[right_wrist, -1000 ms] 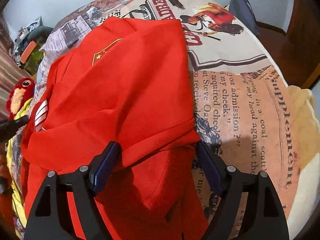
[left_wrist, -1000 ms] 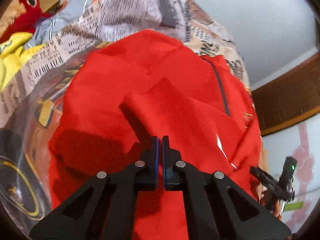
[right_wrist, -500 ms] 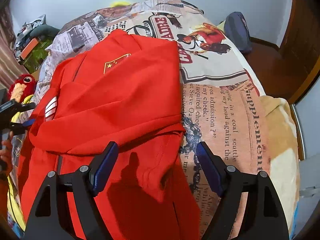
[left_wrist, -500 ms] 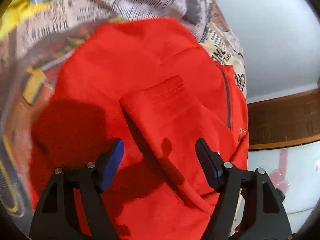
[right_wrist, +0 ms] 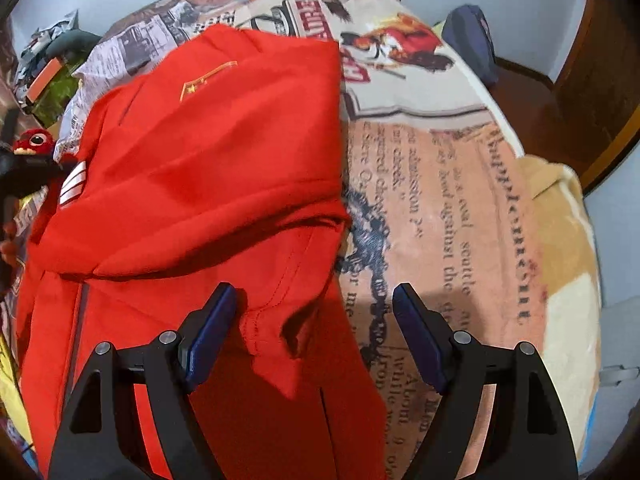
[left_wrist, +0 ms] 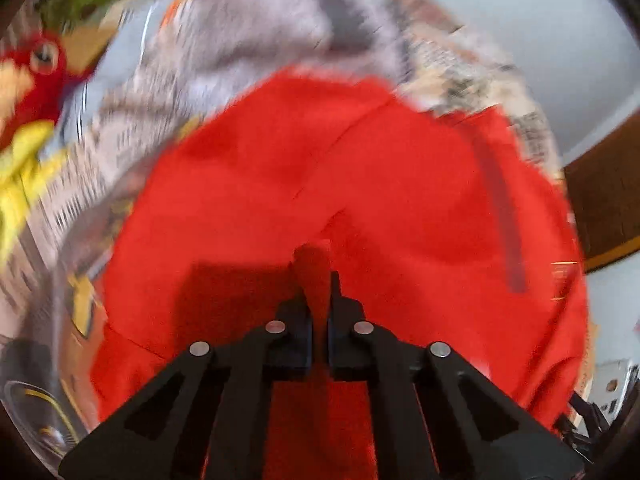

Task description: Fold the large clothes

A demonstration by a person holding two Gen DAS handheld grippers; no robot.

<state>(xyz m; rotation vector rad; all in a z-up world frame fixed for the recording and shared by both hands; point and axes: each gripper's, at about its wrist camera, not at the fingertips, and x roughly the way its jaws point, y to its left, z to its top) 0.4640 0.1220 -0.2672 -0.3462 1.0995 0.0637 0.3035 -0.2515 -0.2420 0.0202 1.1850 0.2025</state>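
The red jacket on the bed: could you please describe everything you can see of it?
The red jacket is soft, fleece-like cloth, lying partly folded on the printed bedspread, one layer turned over the rest. It shows a small gold-edged flag badge, white stripes at one side and a dark zip line. The left gripper is shut on a pinched fold of it; that view is blurred. The right gripper is open, its fingers straddling a stitched hem, which lies against one finger.

Home bedroom, newsprint bedspread (right_wrist: 460, 184), plush toy (left_wrist: 36, 76), wooden door (right_wrist: 600, 72)
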